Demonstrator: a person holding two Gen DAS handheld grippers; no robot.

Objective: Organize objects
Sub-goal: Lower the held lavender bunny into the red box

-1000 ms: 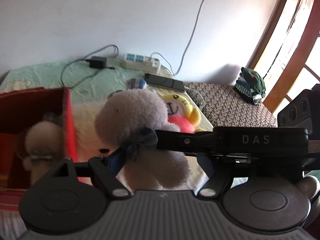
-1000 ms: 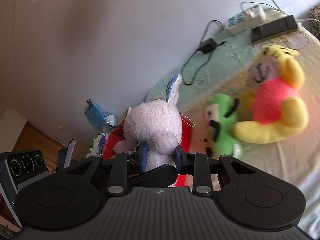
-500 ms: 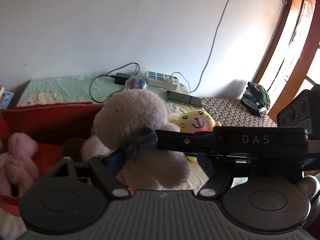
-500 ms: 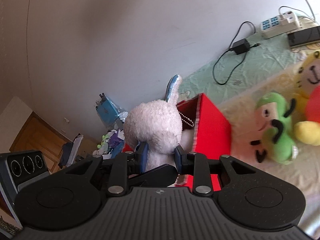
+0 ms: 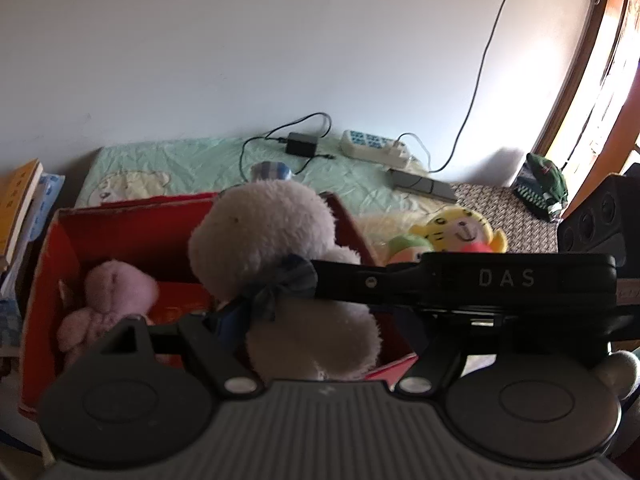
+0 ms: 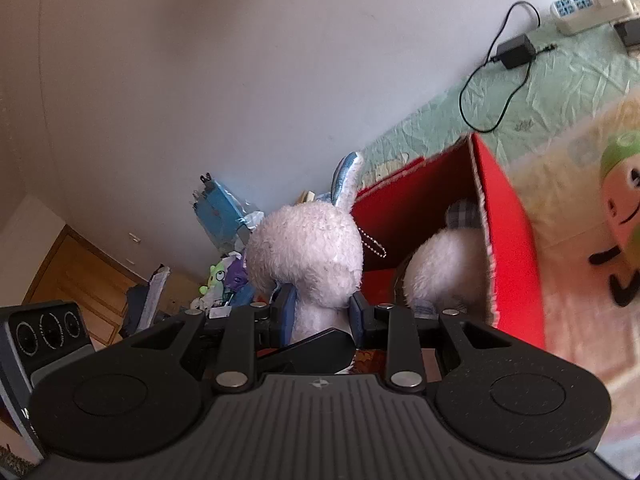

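Fluffy and pale, each white plush [image 5: 280,240] [image 6: 308,256] sits clamped in a gripper [image 5: 272,304] [image 6: 322,312]; red box [image 5: 120,224] behind

Box [image 5: 120,220] was red. Held plush rabbit [image 5: 272,240] was greyish-white with a grey checked bow [image 5: 280,280]. Plush inside [image 5: 112,292] was pink. Bed sheet [image 5: 192,160] was pale green. Far tiger toy [image 5: 460,228] was yellow.

A plain white wall [image 5: 280,48] is seen behind a bed covered by a pale green sheet [image 5: 192,160]. Bright daylight is let in through a wooden-framed window [image 5: 588,60]. A wooden cabinet [image 6: 80,264] is glimpsed beside the bed.
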